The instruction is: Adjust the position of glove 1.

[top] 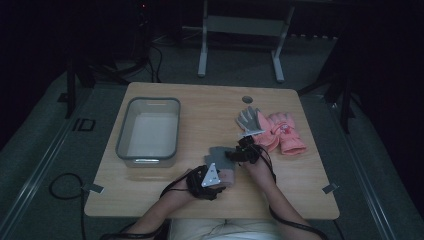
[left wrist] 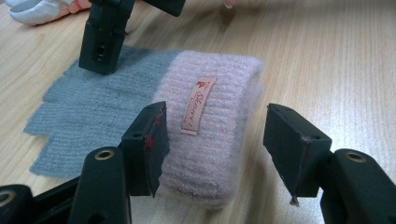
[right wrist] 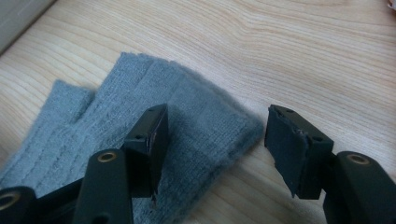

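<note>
Lower centre of the high view: left gripper (top: 216, 176) and right gripper (top: 239, 152) both down over a knitted glove (top: 219, 161), grey at the finger end, pale pink at the cuff, lying flat on the tabletop (top: 210, 107) just above the person's hands.

In the left gripper view, fingers (left wrist: 148, 144) spread wide, astride the pink cuff (left wrist: 210, 126) with its small sewn label (left wrist: 198, 105), nothing clamped. In the right gripper view, fingers (right wrist: 150, 144) likewise wide apart, poised over the grey end of the glove (right wrist: 154, 126), gripping nothing.

Likely handling: very light, soft, limp; no stiffness, so bound to droop and fold once lifted. Fuzzy knit unlikely to slip between the pads. Best hold judged to be the thick doubled cuff, with a second pinch at the thin grey end to keep it spread.

Farther off, right of centre: a grey glove (top: 250, 120) overlapping a pair of pink gloves (top: 285, 132). Upper left: an open grey bin (top: 148, 131), looking bare inside.

Hard to make out: whether either finger already touches the wool; label wording blurred; grey fingertips cut off at the frame edge in the right gripper view; room beyond the tabletop lost in dark.
</note>
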Available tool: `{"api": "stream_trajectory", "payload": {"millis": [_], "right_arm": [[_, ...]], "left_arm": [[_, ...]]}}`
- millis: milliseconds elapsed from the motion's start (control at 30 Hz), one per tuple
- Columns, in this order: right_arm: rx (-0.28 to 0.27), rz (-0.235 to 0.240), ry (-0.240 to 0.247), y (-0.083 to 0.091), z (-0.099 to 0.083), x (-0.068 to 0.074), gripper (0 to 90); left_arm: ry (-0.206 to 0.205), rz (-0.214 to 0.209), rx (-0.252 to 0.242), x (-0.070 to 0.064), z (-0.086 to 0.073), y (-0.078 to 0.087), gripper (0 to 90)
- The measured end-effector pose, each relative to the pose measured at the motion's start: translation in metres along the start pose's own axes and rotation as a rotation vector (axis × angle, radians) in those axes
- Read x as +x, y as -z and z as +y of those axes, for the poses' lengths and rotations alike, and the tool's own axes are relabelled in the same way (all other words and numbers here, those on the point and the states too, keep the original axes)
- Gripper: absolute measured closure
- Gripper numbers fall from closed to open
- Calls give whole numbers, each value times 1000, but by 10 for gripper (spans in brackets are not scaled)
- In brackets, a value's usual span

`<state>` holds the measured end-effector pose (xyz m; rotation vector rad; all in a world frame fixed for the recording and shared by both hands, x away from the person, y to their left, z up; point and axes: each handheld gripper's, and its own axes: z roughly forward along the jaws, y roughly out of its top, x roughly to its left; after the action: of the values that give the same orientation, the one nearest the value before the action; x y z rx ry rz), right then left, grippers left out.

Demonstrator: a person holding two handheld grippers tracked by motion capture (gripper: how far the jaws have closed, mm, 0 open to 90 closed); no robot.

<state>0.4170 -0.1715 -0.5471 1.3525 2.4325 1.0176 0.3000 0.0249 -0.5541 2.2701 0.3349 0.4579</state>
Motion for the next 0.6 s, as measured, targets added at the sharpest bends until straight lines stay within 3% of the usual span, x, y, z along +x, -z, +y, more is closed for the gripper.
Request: {"api": "stream_trajectory", "payload": {"millis": [133, 200, 333, 400, 433, 600], "right_arm": [[5, 11, 15, 0, 0, 2, 485], [14, 43, 12, 0, 0, 3, 563], [38, 92, -28, 0, 2, 3, 719], [39, 98, -23, 0, 2, 4, 747], [42, 99, -23, 1, 3, 6, 759], [21, 150, -28, 9, 6, 8, 769]], "left_arm": [[-126, 50, 36, -8, -1, -1, 393], [-185, 81, 57, -11, 0, -2, 394], [-211, 126, 72, -13, 0, -4, 475], [-222, 147, 86, -14, 3, -5, 525], [-225, 152, 87, -14, 4, -4, 595], [-142, 105, 97, -3, 10, 1, 684]]}}
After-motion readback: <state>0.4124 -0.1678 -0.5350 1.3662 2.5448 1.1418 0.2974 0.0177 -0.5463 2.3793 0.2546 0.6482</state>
